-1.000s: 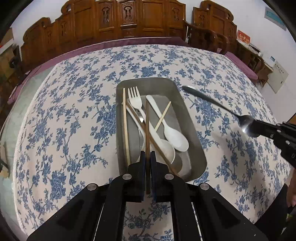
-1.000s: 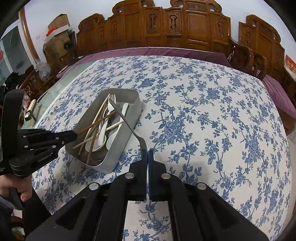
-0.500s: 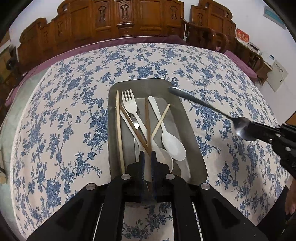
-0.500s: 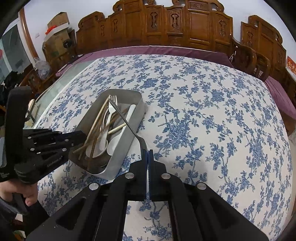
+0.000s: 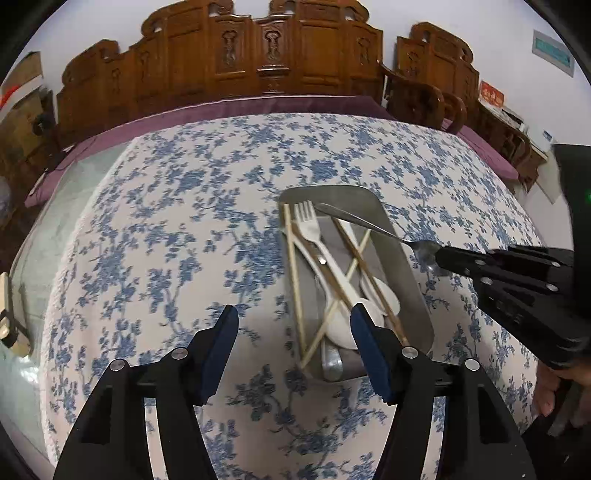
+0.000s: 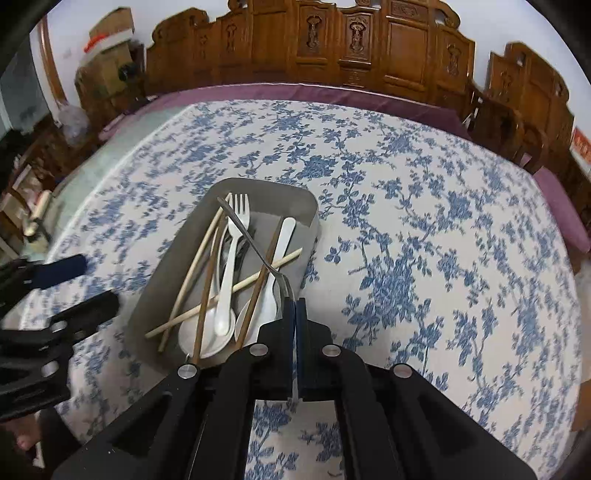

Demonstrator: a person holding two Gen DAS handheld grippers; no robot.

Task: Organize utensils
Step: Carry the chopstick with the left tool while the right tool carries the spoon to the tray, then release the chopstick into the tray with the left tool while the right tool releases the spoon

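At the far left edge, beyond the cloth [image 5: 177, 206], a bare strip of glassy table top [image 5: 22, 280] shows, with clutter and a cardboard box [image 6: 110, 33] off by the wall. The left gripper [image 5: 291, 325] hangs over the blue-flowered cloth just left of the tray [image 5: 410, 280]; its jaws have just been opening and now stand wide apart with nothing between them, its right finger [image 5: 369, 343] overlapping the tray's near left corner in the left wrist view.

The grey tray sits on the cloth and holds the utensils in a loose heap: a white fork [image 6: 232, 251] lying lengthwise, tines at the far end, white spoons [image 6: 207, 332] with bowls at the near end, and chopsticks [image 6: 192, 273], pale and dark, crossed over them. One pale stick lies slantwise across the whole pile.

The right gripper [image 6: 294, 310] is clamped tight on the bowl end of a metal spoon [image 5: 365, 225], whose handle reaches out over the tray, its tip above the far end near the fork's tines. It is clear of the heap, as far as I can tell. A hand [image 5: 557, 391] grips the tool at the right edge.

Carved wooden chairs [image 6: 354, 40] line the far side behind a purple cloth [image 6: 295, 92].
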